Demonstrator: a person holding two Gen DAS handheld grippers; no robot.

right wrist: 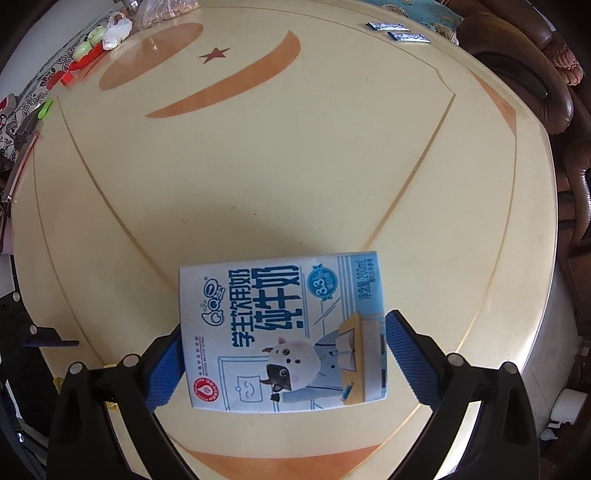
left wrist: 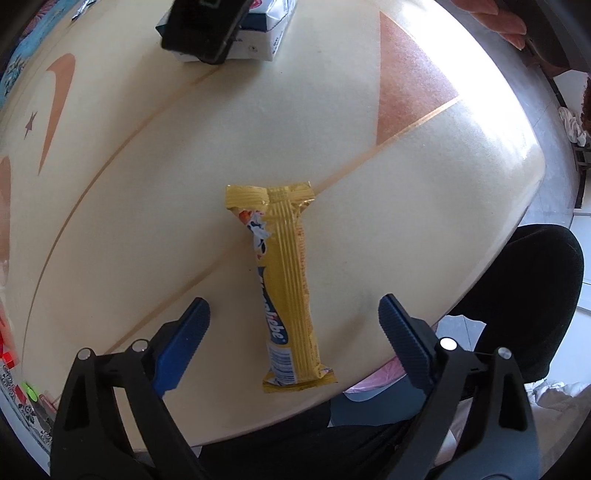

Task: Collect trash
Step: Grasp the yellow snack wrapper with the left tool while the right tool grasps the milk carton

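A yellow snack wrapper (left wrist: 288,280) lies flat on the cream table (left wrist: 147,221), close to its near edge. My left gripper (left wrist: 293,303) points down over it, open, a blue finger (left wrist: 184,339) on either side and neither touching. A blue-and-white milk carton (right wrist: 280,332) lies flat on the table (right wrist: 295,166). My right gripper (right wrist: 286,321) stands open astride it, pads at the carton's short ends; its left fingertip is hidden behind the carton. In the left wrist view the carton (left wrist: 269,37) shows at the top under the right gripper's black body.
Two small silver-blue sachets (right wrist: 399,31) lie at the table's far edge. Plastic bags and red and green clutter (right wrist: 107,37) sit at the far left. A brown sofa (right wrist: 554,92) borders the right side. A black seat (left wrist: 524,295) stands beside the near table edge.
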